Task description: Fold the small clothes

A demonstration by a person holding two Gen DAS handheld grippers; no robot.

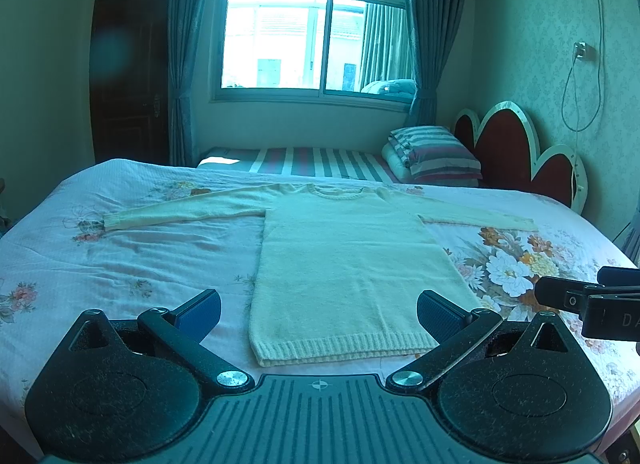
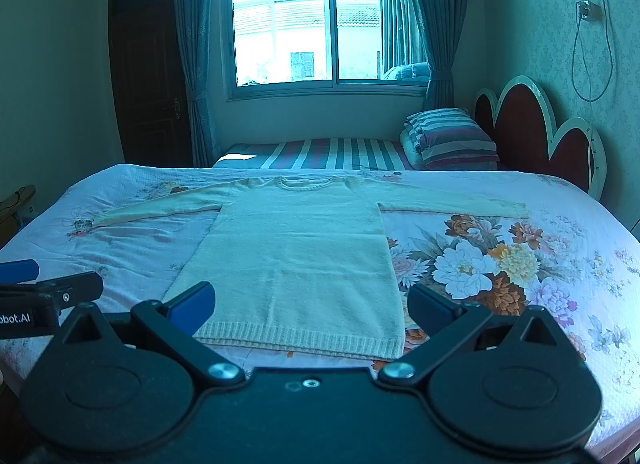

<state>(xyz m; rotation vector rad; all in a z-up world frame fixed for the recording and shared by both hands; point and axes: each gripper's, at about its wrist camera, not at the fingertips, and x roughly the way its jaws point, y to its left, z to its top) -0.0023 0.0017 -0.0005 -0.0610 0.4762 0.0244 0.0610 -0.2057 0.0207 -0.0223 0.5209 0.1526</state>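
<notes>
Centrally, a cream sweater (image 1: 344, 264) is laid flat on the floral bedspread (image 1: 120, 256), sleeves outspread. Left gripper (image 1: 319, 314) and right gripper (image 2: 310, 306) are held level above its near hem, jaws spread wide, empty.

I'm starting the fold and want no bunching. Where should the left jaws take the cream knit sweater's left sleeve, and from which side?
Grip the ribbed cuff of the cream knit sweater, coming from its outer left end; the sleeve lies flat and stretched straight out.
</notes>
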